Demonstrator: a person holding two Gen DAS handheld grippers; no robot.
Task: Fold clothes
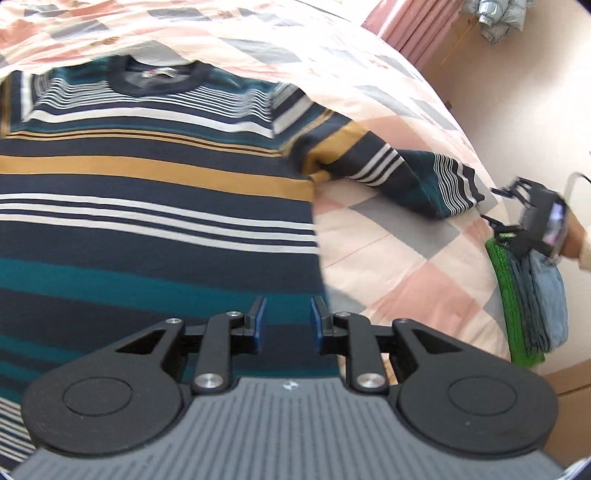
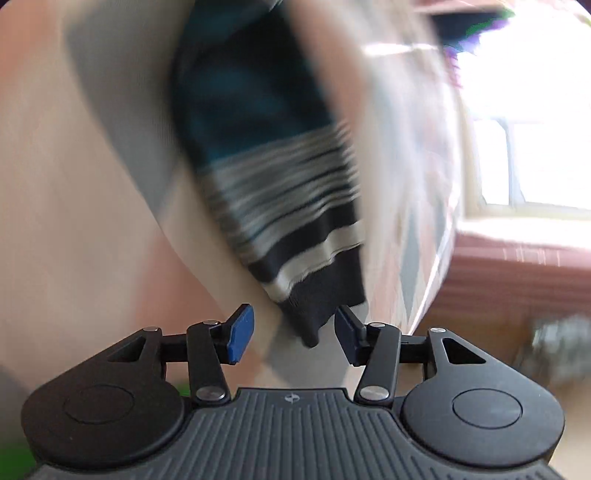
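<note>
A striped sweater in navy, teal, white and mustard lies flat on the patchwork bedspread, collar at the far end. Its right sleeve stretches out to the right, cuff near the bed's edge. My left gripper hovers open over the sweater's lower right part, nothing between its blue pads. My right gripper stands open just off the cuff, held by a hand. In the blurred right wrist view the sleeve cuff reaches down between the open fingers of my right gripper.
Folded clothes in green, grey and blue hang over the bed's right edge. Pink curtains and a pale jacket are at the far right, by a beige floor. A bright window shows in the right wrist view.
</note>
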